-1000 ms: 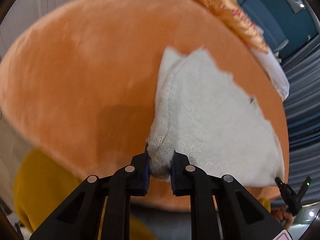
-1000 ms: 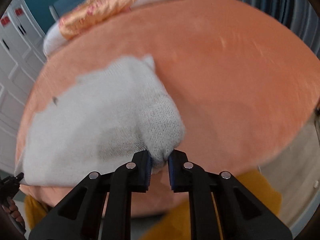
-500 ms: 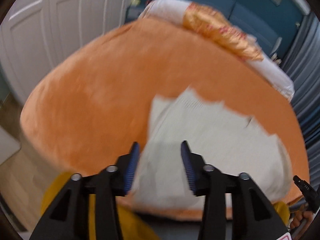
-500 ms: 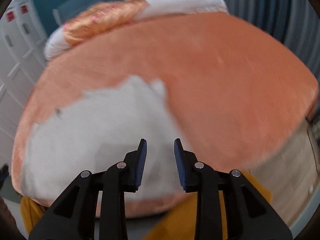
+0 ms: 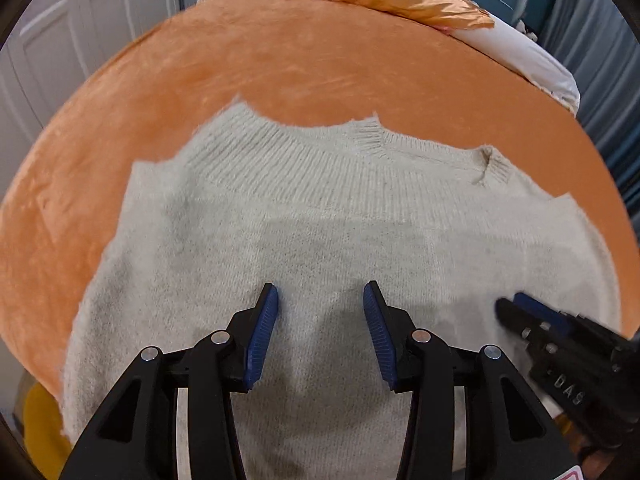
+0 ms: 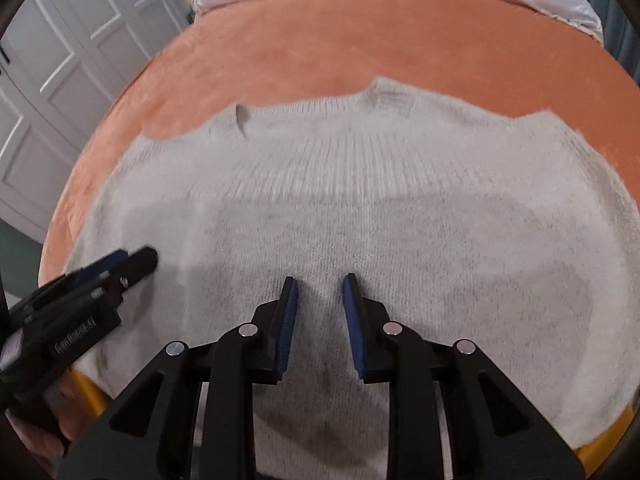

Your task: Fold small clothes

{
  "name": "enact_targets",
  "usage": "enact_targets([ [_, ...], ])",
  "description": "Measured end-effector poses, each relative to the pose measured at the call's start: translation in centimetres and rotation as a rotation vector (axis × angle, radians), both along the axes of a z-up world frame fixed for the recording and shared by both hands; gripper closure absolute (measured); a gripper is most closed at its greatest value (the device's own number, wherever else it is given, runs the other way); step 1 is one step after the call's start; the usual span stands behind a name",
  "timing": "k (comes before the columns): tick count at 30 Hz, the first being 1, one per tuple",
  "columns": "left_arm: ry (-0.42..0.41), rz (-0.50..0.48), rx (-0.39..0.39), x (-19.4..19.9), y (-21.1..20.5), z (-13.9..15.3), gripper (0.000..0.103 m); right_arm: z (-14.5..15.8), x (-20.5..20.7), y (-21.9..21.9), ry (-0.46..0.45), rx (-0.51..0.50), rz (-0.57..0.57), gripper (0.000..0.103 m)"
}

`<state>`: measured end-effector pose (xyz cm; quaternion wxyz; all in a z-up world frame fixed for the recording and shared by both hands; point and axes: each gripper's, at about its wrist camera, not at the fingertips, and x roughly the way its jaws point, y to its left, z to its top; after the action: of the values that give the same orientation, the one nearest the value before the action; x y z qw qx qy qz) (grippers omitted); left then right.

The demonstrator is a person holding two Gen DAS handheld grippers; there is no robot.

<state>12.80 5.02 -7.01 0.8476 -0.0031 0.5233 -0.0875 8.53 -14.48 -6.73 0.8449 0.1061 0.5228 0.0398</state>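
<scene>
Release is what has just changed: a second ago both claws were clamped on the near edge of the sweater (image 5: 320, 216), half a second ago they opened, and now neither holds anything. The left claw (image 5: 320, 320) hangs with its jaws wide apart above the knit; the right claw (image 6: 318, 308) has its jaws apart too, a narrower gap, nothing between them. The sweater lies spread flat on the orange bed (image 5: 280, 60), ribbed band and cuffs toward the far side, body near. A pillow (image 5: 520, 48) sits at the far end of the bed, well apart from it. My reading is that one fold has been laid down, and the next grasp, probably at a side edge, has yet to start.
</scene>
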Motion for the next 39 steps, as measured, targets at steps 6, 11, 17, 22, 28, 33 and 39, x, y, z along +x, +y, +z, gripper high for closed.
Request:
enact_targets([
  [6, 0.000, -0.012, 0.008, -0.1, 0.4, 0.0, 0.059, 2.0, 0.0, -0.2, -0.016, 0.018, -0.006, 0.080],
  [11, 0.000, -0.007, 0.010, -0.6, 0.6, 0.5, 0.059, -0.1, 1.2, 1.1, 0.026, -0.022, 0.004, 0.079],
  [17, 0.011, 0.011, -0.005, -0.9, 1.7, 0.7, 0.059, 1.5, 1.3, 1.6, 0.001, -0.021, -0.002, 0.079],
  [22, 0.011, 0.013, 0.002, -0.9, 1.7, 0.7, 0.059, 0.4, 2.6, 2.0, 0.028, -0.013, 0.001, 0.079],
  [28, 0.007, 0.011, 0.012, -0.7, 1.5, 0.4, 0.058, -0.5, 4.1, 2.1, 0.041, -0.023, 0.001, 0.079],
  [33, -0.001, 0.008, 0.027, -0.7, 1.3, 0.3, 0.058, -1.0, 5.2, 2.6, 0.042, -0.049, 0.011, 0.079],
  [39, -0.013, 0.049, -0.001, -1.0, 2.3, 1.6, 0.054, 0.5, 4.6, 2.5, 0.032, -0.051, 0.007, 0.078],
])
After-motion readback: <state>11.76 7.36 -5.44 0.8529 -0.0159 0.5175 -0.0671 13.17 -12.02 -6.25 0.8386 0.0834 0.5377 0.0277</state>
